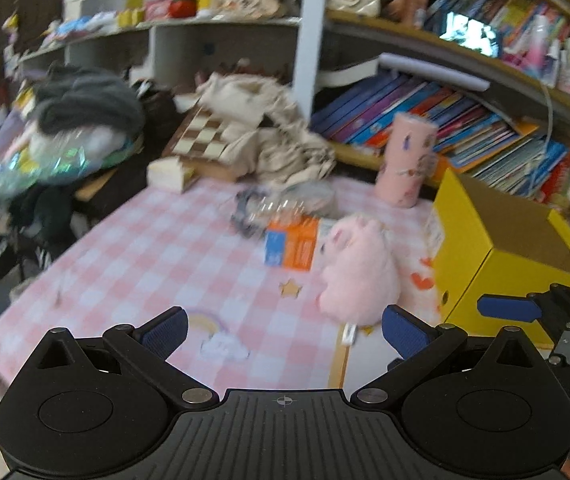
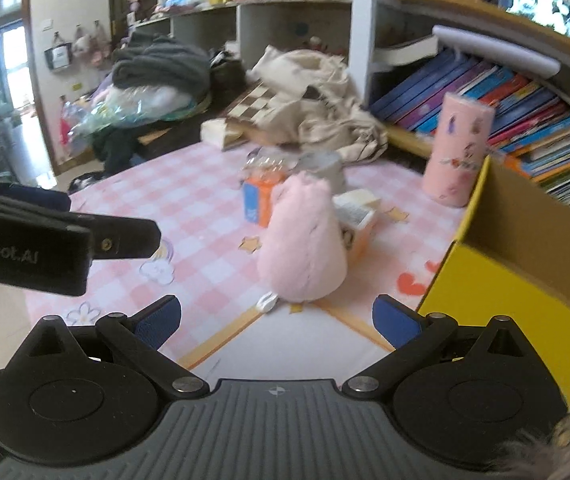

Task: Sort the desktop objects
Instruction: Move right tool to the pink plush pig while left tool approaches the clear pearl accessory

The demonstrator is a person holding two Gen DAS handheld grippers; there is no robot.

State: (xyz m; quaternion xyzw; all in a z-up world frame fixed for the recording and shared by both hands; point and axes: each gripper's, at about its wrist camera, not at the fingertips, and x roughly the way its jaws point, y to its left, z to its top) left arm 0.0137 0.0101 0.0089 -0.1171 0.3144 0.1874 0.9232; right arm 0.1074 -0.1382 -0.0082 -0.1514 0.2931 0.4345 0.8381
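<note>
A pink plush toy (image 1: 355,270) lies on the pink checked tablecloth (image 1: 157,248), just ahead of my open, empty left gripper (image 1: 285,330). Behind it lie an orange-and-blue box (image 1: 291,246) and a clear plastic item (image 1: 269,204). A pink tumbler (image 1: 405,160) stands at the back. An open yellow cardboard box (image 1: 497,248) stands at the right. In the right wrist view the plush toy (image 2: 303,240) sits ahead of my open, empty right gripper (image 2: 277,318), with the orange box (image 2: 259,198), a small carton (image 2: 357,220), the tumbler (image 2: 459,148) and the yellow box (image 2: 505,284) around it.
Cream cloth bags (image 2: 317,96) and a chessboard (image 2: 251,106) are piled at the table's back. Bookshelves (image 2: 505,92) line the right. Grey blankets and bags (image 2: 157,68) are stacked at the left. The left gripper's body (image 2: 45,240) shows at the left of the right wrist view.
</note>
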